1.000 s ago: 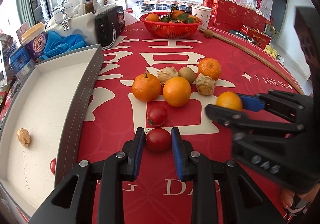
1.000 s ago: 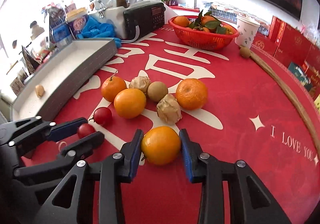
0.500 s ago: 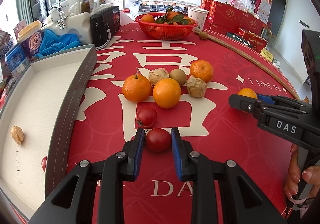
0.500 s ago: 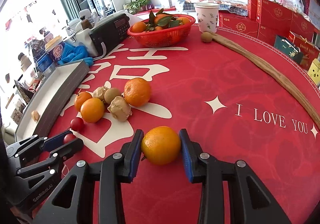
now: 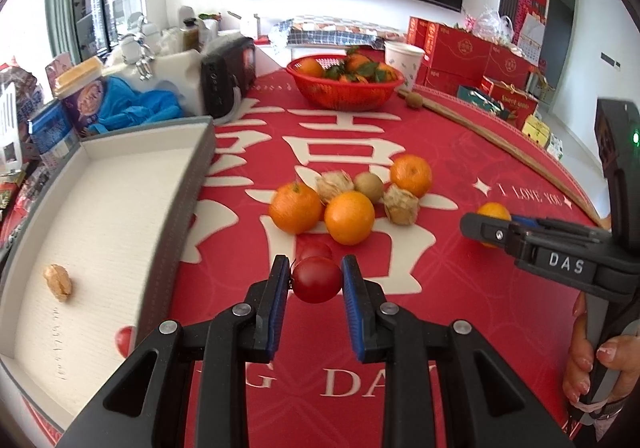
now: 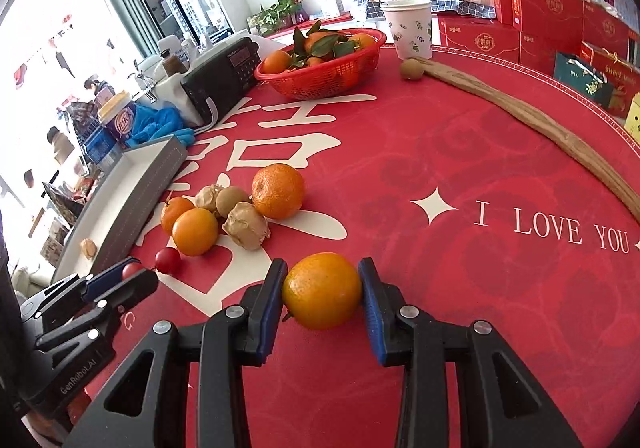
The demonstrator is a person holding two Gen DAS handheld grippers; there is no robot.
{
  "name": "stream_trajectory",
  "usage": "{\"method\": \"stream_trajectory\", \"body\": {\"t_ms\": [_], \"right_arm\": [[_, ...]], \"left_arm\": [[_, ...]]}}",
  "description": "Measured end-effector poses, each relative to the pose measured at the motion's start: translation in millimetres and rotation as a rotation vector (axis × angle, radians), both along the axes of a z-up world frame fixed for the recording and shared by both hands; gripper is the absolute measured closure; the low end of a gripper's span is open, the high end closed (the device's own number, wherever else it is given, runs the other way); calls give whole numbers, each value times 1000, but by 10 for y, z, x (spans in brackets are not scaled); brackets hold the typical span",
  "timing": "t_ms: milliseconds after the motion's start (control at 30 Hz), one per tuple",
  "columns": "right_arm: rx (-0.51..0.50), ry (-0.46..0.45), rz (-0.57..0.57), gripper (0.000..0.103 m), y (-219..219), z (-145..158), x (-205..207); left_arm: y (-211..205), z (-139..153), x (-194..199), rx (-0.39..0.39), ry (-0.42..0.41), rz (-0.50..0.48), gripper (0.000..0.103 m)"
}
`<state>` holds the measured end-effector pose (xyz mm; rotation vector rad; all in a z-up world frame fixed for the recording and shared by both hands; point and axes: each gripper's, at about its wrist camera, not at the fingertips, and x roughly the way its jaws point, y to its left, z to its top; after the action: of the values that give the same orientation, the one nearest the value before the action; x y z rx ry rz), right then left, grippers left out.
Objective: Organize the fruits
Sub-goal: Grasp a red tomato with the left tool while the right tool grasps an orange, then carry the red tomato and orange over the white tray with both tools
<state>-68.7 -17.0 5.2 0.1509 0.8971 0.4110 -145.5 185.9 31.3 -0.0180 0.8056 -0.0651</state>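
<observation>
Red cloth (image 6: 460, 152) covers the table, and far left sits the grey tray (image 5: 188, 184) with a papery husked fruit (image 5: 58, 282) lying in it; beside it the left gripper (image 5: 316, 280) is clamped on a red cherry tomato (image 5: 317, 279), a second tomato (image 5: 316, 250) just behind; further along, loose oranges (image 5: 349, 217) and husked fruits huddle mid-table, red basket (image 5: 344, 92) behind; over on the right, the right gripper (image 6: 322, 290) squeezes an orange (image 6: 322, 290), held in a hand (image 5: 600, 360)
</observation>
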Motion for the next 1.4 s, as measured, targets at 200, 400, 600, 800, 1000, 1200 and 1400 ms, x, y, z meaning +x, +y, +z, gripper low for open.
{"method": "stream_trajectory", "body": {"t_ms": [200, 400, 600, 800, 1000, 1200, 1400], "right_arm": [[-15, 10, -13, 65, 63, -2, 32], [-34, 29, 1, 65, 273, 48, 51], [-45, 16, 63, 65, 669, 234, 85], [-37, 16, 146, 65, 1171, 387, 120], [-41, 13, 243, 65, 1714, 494, 128], [-53, 18, 315, 65, 2187, 481, 118], [-65, 35, 351, 65, 2457, 415, 121]], "left_arm": [[239, 147, 5, -27, -36, 53, 74], [595, 209, 9, -54, -51, 145, 74], [999, 240, -15, -120, -48, 237, 74], [1317, 242, -49, -150, -47, 323, 74], [1593, 200, -70, -192, -29, 404, 74], [1738, 106, -73, -200, 13, 459, 74], [1834, 30, -70, -189, 38, 496, 74]]}}
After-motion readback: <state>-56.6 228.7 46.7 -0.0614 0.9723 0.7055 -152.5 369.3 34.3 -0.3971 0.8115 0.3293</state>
